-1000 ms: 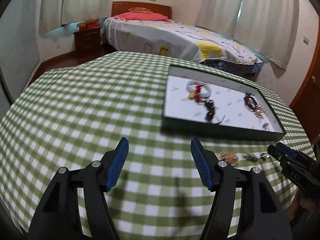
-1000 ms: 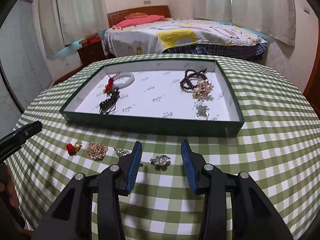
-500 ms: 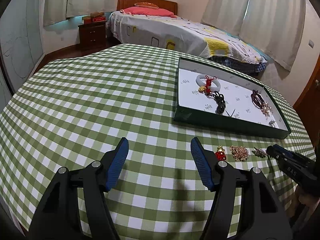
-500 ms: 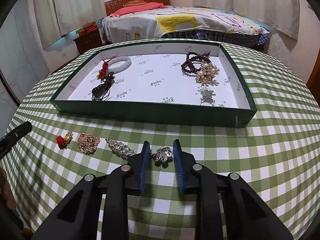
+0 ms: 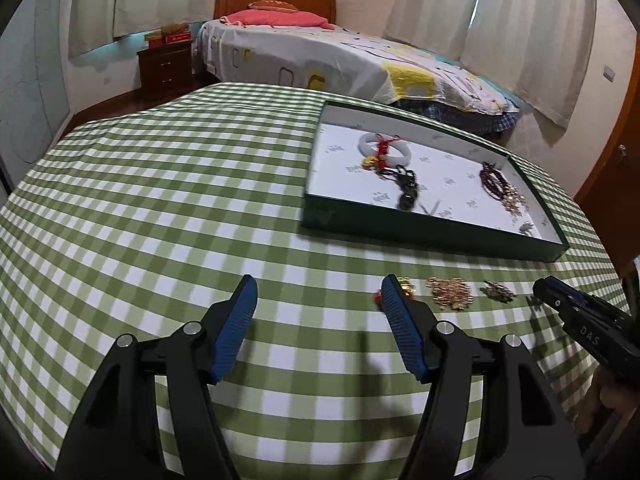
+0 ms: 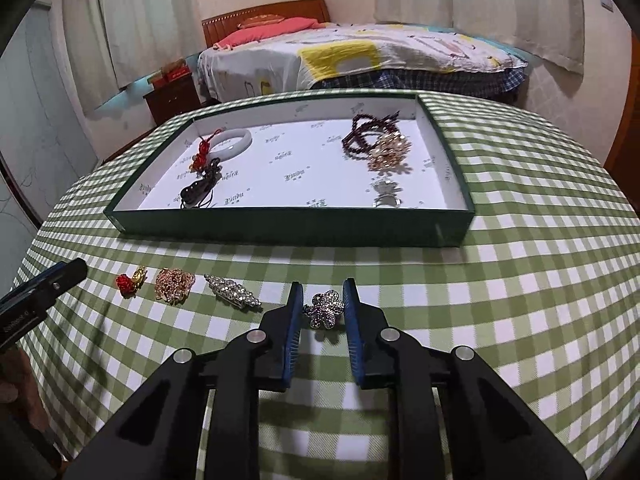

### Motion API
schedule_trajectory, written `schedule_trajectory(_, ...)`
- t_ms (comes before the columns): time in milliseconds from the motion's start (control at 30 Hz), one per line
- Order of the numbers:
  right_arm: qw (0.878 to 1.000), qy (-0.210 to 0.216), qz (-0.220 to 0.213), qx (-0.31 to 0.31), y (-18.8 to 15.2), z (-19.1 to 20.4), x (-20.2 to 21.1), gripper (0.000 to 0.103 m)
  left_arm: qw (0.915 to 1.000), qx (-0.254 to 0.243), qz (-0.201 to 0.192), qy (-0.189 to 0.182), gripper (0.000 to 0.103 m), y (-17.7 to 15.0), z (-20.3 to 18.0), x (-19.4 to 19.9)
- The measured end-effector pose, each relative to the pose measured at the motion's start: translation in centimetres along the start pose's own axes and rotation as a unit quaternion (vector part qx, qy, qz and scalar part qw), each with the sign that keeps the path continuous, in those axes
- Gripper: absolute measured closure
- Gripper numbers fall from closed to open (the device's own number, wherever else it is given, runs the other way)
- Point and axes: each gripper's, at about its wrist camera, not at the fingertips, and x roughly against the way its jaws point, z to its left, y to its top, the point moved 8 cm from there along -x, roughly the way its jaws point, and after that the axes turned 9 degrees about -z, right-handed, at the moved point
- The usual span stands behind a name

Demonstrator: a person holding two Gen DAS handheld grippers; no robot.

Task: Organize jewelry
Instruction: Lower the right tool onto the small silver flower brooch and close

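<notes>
A green tray (image 6: 296, 226) with a white floor holds a white bangle (image 6: 234, 140), a dark pendant (image 6: 196, 192), dark beads (image 6: 362, 136), a gold brooch (image 6: 390, 150) and a silver ring (image 6: 384, 194). In front of it lie a red-gold charm (image 6: 130, 281), a gold brooch (image 6: 174, 283), a long silver brooch (image 6: 232, 295) and a silver flower brooch (image 6: 324, 308). My right gripper (image 6: 320, 300) is shut on the flower brooch at table level. My left gripper (image 5: 316, 294) is open and empty above the cloth, its right finger beside the charm (image 5: 406, 286).
The table wears a green checked cloth (image 5: 160, 208). The tray (image 5: 420, 232) also shows in the left wrist view at the right. A bed (image 5: 340, 60) and a nightstand (image 5: 166, 66) stand behind the table. The right gripper's tip (image 5: 560, 300) shows at the left view's right edge.
My right gripper's fingers have closed in from wide open onto the silver flower brooch. My left gripper has shifted right towards the row of loose pieces and stayed open.
</notes>
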Motion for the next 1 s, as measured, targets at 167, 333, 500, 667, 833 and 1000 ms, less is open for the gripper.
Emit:
schedule_trajectory(167, 1.0, -0.006, -0.025, 0.002, 0.6, -0.7, 2.0, 0.09, 0.9997, -0.013, -0.005, -0.018, 0.04, 0.0, -2.3, -0.1)
schedule_trajectory(333, 1.0, -0.008, -0.026, -0.004, 0.5, -2.0, 2.9, 0.09, 0.9993, -0.024, 0.009, -0.027, 0.04, -0.6, -3.7, -1.0)
schedule_trajectory(500, 1.0, 0.004, 0.001, -0.015, -0.8, -2.3, 2.0, 0.089, 0.9994, -0.027, 0.01, -0.02, 0.04, -0.9, -3.7, -0.9)
schedule_trajectory(667, 1.0, 0.011, 0.012, -0.025, -1.4, -1.9, 1.2, 0.087, 0.9995, -0.025, 0.007, -0.015, 0.04, -0.8, -3.2, -0.6)
schedule_trajectory(833, 1.0, 0.008, 0.017, -0.014, -1.2, -1.2, 0.5, 0.087, 0.9997, -0.021, 0.007, -0.013, 0.04, -0.7, -2.5, -0.6)
schedule_trajectory(1000, 1.0, 0.0, 0.022, -0.001, -0.9, -0.7, -0.3, 0.087, 0.9997, -0.015, 0.011, -0.014, 0.04, -0.9, -2.0, -0.8)
